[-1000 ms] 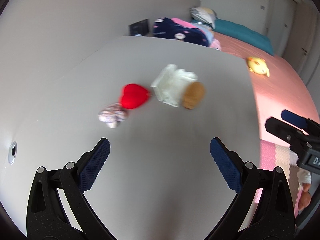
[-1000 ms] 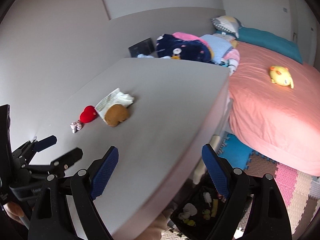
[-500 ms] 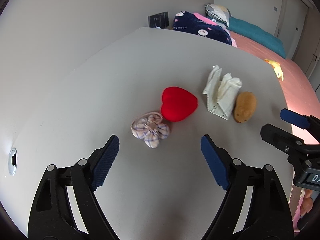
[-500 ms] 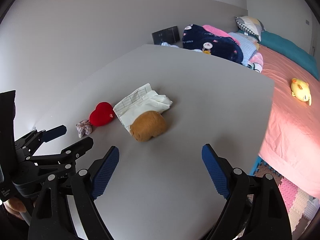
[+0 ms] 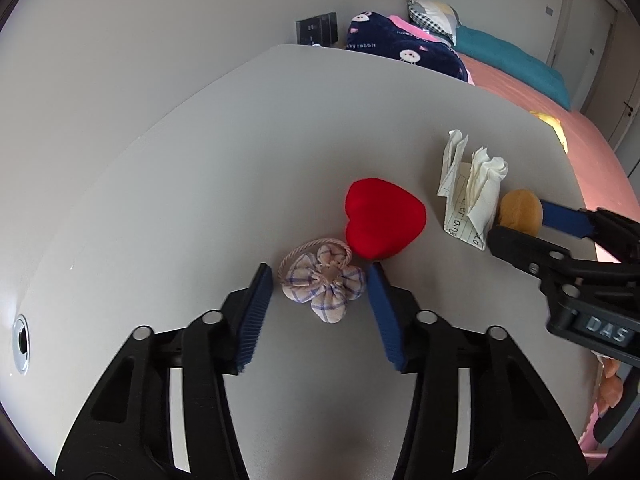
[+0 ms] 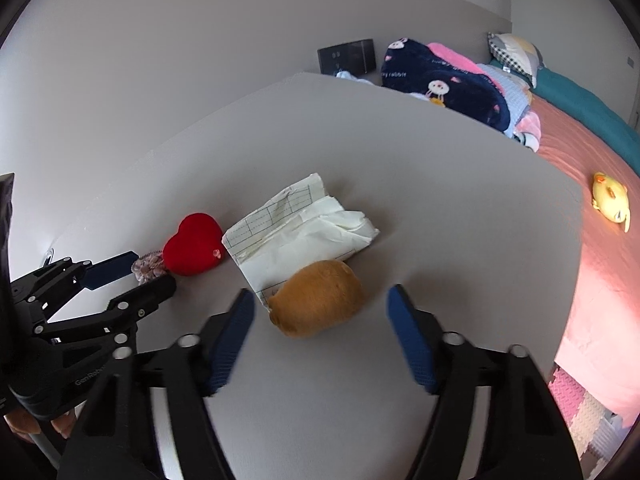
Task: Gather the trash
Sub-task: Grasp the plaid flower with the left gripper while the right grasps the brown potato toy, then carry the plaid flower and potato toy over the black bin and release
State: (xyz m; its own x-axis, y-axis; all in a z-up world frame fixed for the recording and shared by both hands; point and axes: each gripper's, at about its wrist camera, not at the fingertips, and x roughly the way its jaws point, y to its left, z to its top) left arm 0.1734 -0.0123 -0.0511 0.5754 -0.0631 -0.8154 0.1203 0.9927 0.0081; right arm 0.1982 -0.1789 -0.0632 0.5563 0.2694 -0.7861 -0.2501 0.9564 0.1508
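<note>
Trash paper (image 6: 296, 232) lies crumpled on the grey surface (image 6: 440, 200), long axis slanting from near-left to far-right, between red heart (image 6: 194, 245) and brown plush (image 6: 320, 304).
My left claw (image 5: 318, 292) is closing around the checked fabric flower (image 5: 324, 284), not yet pinching; my right claw (image 6: 320, 312) is closing around the plush, pads apart. Pink bed (image 6: 600, 208) beyond.

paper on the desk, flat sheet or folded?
Folded. The paper is a creased, layered bundle on the desk, one end under the brown toy.
</note>
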